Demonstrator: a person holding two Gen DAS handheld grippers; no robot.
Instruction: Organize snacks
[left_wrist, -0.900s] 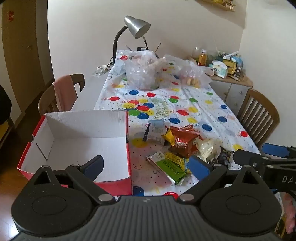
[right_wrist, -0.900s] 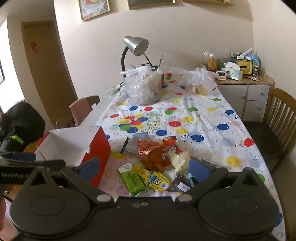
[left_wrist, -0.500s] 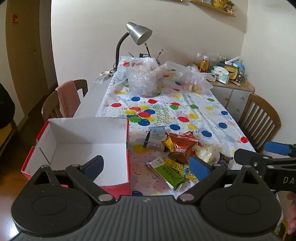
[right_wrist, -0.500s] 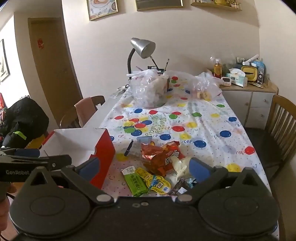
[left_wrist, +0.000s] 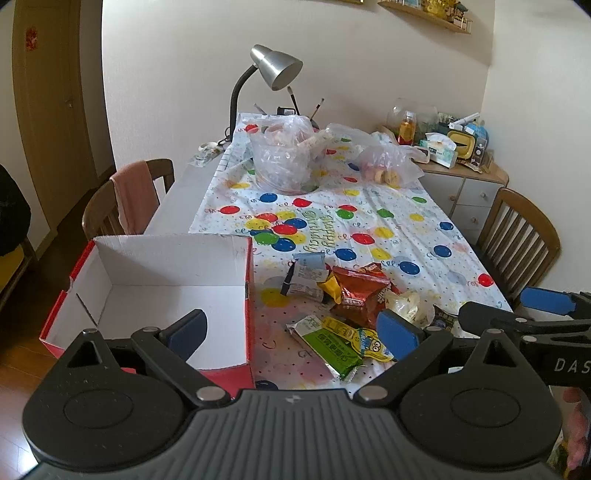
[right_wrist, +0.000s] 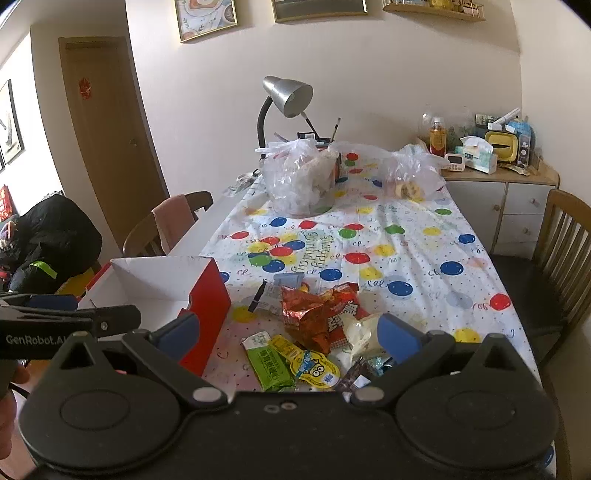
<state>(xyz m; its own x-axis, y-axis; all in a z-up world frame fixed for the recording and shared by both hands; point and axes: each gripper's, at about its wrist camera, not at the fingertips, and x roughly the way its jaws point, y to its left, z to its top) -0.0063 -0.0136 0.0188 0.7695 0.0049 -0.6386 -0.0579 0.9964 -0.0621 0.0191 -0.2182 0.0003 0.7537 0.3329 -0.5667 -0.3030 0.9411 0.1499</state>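
Snacks (left_wrist: 343, 310) lie in a loose heap on the near part of the counter (left_wrist: 399, 221), just right of the red box (left_wrist: 166, 295), and none is in the box. Against the pictures from a moment ago both views have pulled back and tipped up a little: more wall shows, the framed pictures (right_wrist: 207, 14) on it come further into my right view, and the heap sits lower and nearer my fingers. The heap and the box lie as they did.

My left hand-held gripper (left_wrist: 291, 328) stands spread wide with nothing between its blue pads (left_wrist: 397, 330); it hangs over the near edge, between the box and the heap. My right hand-held gripper (right_wrist: 286, 328) is likewise spread wide and empty, above the green packet (right_wrist: 269, 363), the yellow cartoon packet (right_wrist: 314, 365) and the crumpled red bag (right_wrist: 317, 317). Each gripper shows at the edge of the other's view.

A cloth printed with coloured balloons covers the counter. The box is white inside and stands at the near left corner, touching no snack. At the far end stand a silver desk lamp (left_wrist: 277, 70) and two clear plastic bags (left_wrist: 284, 158) with food in them. Wooden chairs flank the counter; the left one (left_wrist: 129, 199) has a pink cloth over its back. A low cabinet (right_wrist: 506, 199) in the right corner carries bottles, a tissue box and small clutter. A brown door (right_wrist: 107, 122) is on the left.
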